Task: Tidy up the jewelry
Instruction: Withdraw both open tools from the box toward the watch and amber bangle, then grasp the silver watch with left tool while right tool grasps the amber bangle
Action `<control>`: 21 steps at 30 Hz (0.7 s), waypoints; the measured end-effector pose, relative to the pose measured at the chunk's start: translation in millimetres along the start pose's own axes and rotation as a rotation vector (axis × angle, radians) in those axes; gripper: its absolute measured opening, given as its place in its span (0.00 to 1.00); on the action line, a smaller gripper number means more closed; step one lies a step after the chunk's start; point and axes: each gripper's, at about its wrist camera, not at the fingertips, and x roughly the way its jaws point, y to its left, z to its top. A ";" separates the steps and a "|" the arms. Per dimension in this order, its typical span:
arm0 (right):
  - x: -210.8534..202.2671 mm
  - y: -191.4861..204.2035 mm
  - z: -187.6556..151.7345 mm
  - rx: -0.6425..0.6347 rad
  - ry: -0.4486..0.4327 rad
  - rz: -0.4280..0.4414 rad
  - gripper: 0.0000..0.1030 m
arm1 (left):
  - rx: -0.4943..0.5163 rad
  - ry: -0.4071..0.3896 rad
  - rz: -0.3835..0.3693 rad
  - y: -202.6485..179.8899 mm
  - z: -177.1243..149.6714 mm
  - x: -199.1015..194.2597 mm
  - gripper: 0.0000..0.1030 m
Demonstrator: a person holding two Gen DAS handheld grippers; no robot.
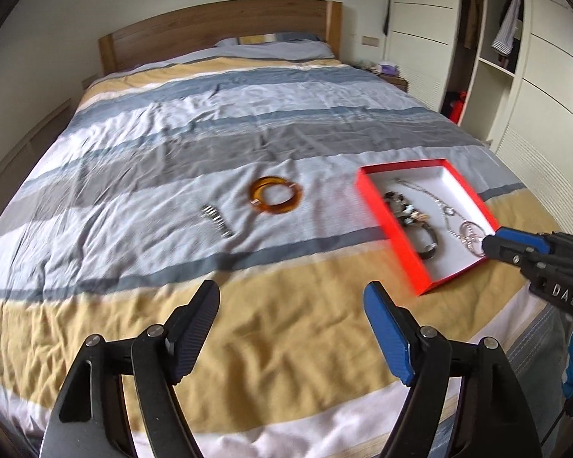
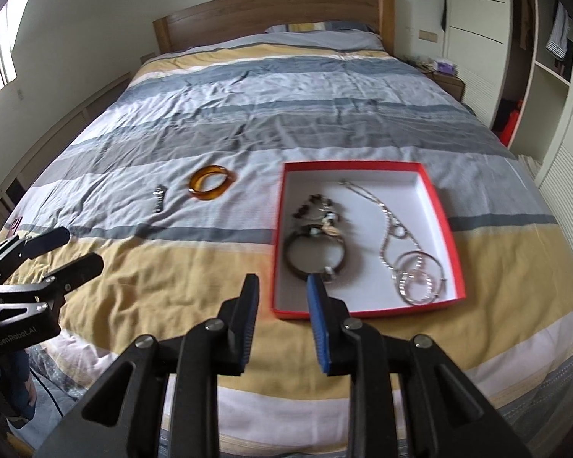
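Note:
An amber bangle (image 1: 275,198) (image 2: 211,187) and a small silver piece (image 1: 217,221) (image 2: 159,195) lie on the striped duvet. To their right sits a red box (image 1: 386,225) (image 2: 363,166) with a white inside. It holds a dark bracelet (image 2: 313,263), a beaded bracelet (image 2: 317,212) and a silver necklace (image 2: 405,255). My left gripper (image 1: 292,290) (image 2: 83,248) hovers open and empty over the yellow stripe, short of the bangle. My right gripper (image 2: 282,280) (image 1: 491,244) hangs above the box's near edge, its jaws a narrow gap apart with nothing between them.
The bed's foot edge runs just below both grippers. A wooden headboard (image 1: 217,26) and a pillow (image 1: 275,44) stand at the far end. A nightstand (image 2: 445,76) and white wardrobes (image 2: 554,114) line the right side.

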 end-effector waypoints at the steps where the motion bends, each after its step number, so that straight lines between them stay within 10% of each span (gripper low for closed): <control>1: 1.1 5.5 0.7 -0.005 0.001 0.007 0.24 | -0.008 0.003 0.005 5.8 -3.2 -0.8 0.75; 21: 86.6 64.5 45.9 -0.054 0.053 0.077 0.25 | -0.213 0.083 -0.020 101.8 24.3 94.6 0.55</control>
